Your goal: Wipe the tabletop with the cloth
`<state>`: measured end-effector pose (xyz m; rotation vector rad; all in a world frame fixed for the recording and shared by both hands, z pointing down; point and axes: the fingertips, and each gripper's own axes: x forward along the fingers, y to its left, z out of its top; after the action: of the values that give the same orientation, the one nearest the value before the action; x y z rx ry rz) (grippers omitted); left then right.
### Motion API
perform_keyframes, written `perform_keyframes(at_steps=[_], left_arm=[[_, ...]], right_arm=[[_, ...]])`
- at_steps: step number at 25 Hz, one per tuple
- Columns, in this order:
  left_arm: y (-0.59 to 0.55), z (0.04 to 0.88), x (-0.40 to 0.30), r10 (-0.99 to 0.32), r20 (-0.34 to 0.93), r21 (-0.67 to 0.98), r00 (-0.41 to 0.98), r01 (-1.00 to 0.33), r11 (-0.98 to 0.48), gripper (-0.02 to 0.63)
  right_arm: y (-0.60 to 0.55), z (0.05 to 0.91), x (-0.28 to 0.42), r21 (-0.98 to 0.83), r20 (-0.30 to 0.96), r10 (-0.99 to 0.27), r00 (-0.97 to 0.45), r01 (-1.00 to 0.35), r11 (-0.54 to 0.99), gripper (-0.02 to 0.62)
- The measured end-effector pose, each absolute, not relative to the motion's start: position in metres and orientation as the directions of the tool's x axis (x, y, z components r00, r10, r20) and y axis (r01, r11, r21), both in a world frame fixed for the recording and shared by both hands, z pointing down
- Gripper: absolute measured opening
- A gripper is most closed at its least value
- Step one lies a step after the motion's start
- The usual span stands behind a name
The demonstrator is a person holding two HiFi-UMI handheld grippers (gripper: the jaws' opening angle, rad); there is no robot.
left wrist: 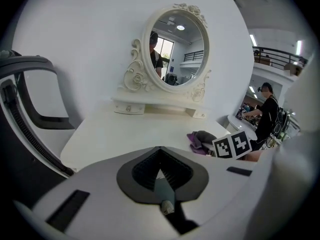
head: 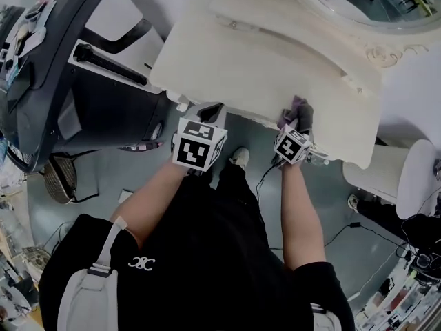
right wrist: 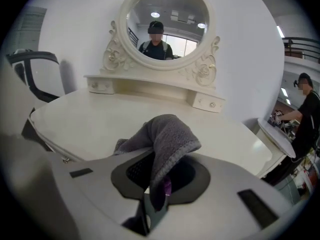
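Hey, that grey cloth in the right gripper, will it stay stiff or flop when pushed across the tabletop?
Probably floppy: the cloth droops in folds over the right gripper that pinches it. It looks light and fuzzy, so on the smooth tabletop it may drag and bunch up.

White wall [left wrist: 75, 34], grey floor [head: 331, 192], ornate oval mirror [right wrist: 162, 24].
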<state>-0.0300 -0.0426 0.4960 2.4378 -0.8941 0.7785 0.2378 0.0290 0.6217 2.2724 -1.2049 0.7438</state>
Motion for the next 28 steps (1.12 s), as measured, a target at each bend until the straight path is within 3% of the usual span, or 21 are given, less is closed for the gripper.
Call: perform_keyframes(at_steps=[14,28], left_arm=[[-0.075,0.478,-0.151,-0.604,0.603,0.204,0.522,-0.832,-0.515,-0.001],[-0.108,0.47,-0.251,-0.7,0.579,0.216,0.418,-0.906,-0.363,-0.001]], right_arm=[[-0.081,0.615,0.049,0.143,0.652,-0.73,0.203,-0.979,-0.145,0.055],[-0.155,0.613,-0.114,0.128,0.687,-0.724,-0.054,-0.973,0.194,0.055]])
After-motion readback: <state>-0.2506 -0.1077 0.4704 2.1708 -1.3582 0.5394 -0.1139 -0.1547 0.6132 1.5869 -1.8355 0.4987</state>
